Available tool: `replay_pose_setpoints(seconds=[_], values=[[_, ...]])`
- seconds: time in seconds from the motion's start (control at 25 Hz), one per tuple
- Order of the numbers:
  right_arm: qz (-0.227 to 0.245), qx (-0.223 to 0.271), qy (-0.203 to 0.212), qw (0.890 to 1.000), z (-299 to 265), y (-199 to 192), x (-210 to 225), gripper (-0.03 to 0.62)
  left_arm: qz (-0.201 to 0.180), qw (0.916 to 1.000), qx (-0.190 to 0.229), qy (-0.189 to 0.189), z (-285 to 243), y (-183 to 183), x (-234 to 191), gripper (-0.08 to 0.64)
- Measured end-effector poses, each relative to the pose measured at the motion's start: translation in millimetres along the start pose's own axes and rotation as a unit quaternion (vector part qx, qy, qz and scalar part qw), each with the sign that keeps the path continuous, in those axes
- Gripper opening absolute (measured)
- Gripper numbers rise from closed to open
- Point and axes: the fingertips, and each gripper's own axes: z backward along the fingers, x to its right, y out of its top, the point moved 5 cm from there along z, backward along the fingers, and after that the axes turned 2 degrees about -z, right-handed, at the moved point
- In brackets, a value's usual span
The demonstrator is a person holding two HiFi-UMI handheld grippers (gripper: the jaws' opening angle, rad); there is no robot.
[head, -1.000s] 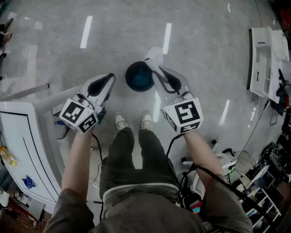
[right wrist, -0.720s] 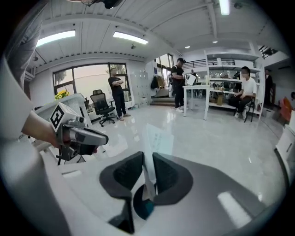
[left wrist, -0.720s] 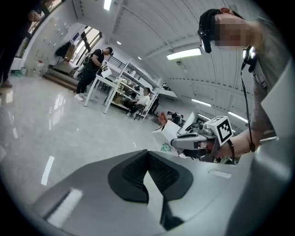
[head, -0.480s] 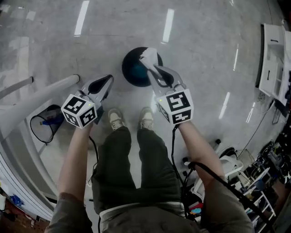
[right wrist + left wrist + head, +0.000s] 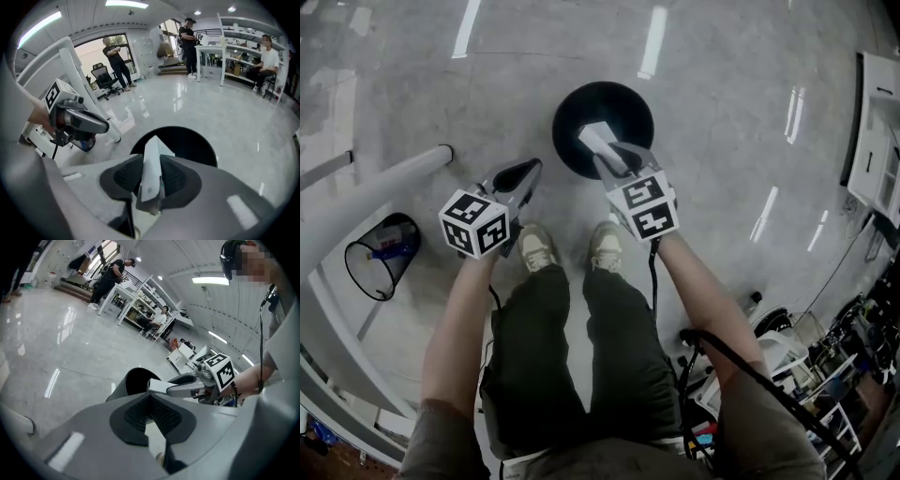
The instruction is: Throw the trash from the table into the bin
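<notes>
A round black bin [image 5: 570, 111] stands on the floor just ahead of my shoes. My right gripper [image 5: 614, 161] hangs over its opening, shut on a flat white piece of trash [image 5: 597, 141] that sticks out past the tips. In the right gripper view the white piece [image 5: 151, 171] stands upright between the pads with the bin [image 5: 192, 140] behind it; the jaws have just been opening a little. My left gripper [image 5: 525, 172] hovers left of the bin, shut, with nothing in it. Its own view shows the bin [image 5: 133, 380] and the right gripper [image 5: 159, 386].
A wire mesh basket [image 5: 366, 267] with a blue item stands at the left beside a white table leg [image 5: 389, 178]. White furniture [image 5: 874, 141] lines the right edge, with cables and clutter [image 5: 825, 375] at lower right. People stand at desks [image 5: 225, 54] far off.
Both grippers have sunk toward the floor. The right one, still carrying the white piece, now hangs over the bin's opening. The left one has come down beside the bin.
</notes>
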Motion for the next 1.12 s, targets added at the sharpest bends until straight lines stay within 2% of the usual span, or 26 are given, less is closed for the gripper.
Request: replay_pose_setpoints(seconds=[0.28,0.76,1.12], values=[[-0.007,-0.027,-0.005,1.0,-16.3,-19.4,-0.4,0.104,0.005,1.0,-0.006,-0.006,-3.3,-15.5,-3.7,-0.002],[-0.042,-0.046,-0.008,0.998,-22.6,-44.3,0.3,0.104,0.01,0.9998,-0.017,0.0,-0.4,-30.7,-7.9,-0.002],[-0.047,-0.041,-0.011,0.998,-19.1,-36.3,-2.2,0.104,0.004,0.9998,-0.018,0.0,3.9,-23.0,-3.5,-0.002]])
